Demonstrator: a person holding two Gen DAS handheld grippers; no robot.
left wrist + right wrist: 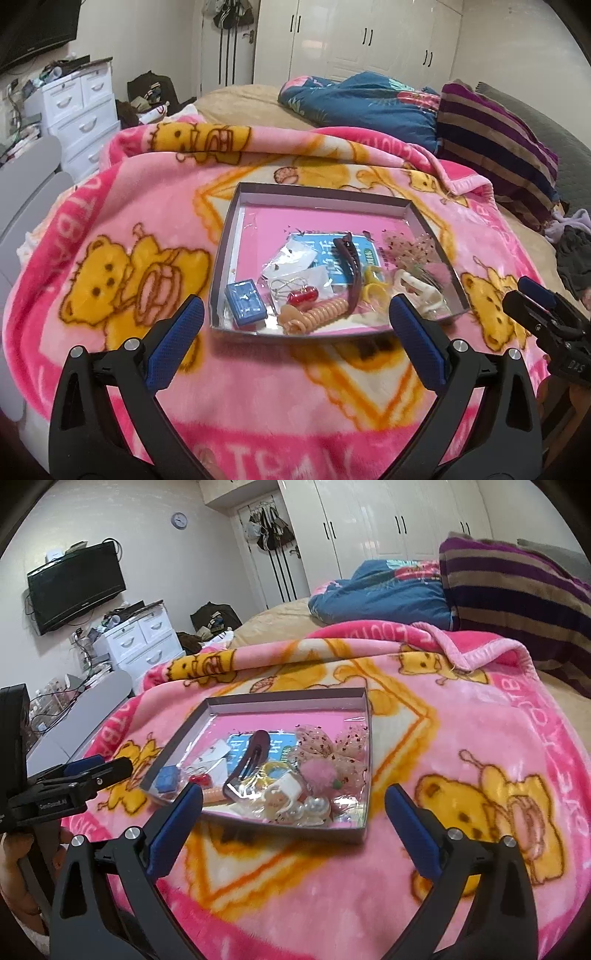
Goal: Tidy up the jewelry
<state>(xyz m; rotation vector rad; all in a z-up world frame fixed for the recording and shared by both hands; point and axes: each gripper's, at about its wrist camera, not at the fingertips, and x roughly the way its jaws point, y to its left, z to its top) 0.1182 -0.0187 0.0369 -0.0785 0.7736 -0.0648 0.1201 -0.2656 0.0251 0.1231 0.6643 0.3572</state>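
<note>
A bed (236,96) carries a pink bear blanket (110,229); a shallow tray (221,254) sits on the blanket, with a blue quilt (369,99) and striped blanket (491,140) behind.

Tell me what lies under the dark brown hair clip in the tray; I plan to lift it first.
The dark brown hair clip lies across a blue printed card, its lower end near the coiled hair tie. The clip hides part of the card's print.

Your left gripper's (295,321) right fingertip (402,310) hides the tray's (221,258) near right corner. Your right gripper's (293,805) left fingertip (192,797) covers part of the coil tie (214,794). Card (332,258) print stays unreadable.
</note>
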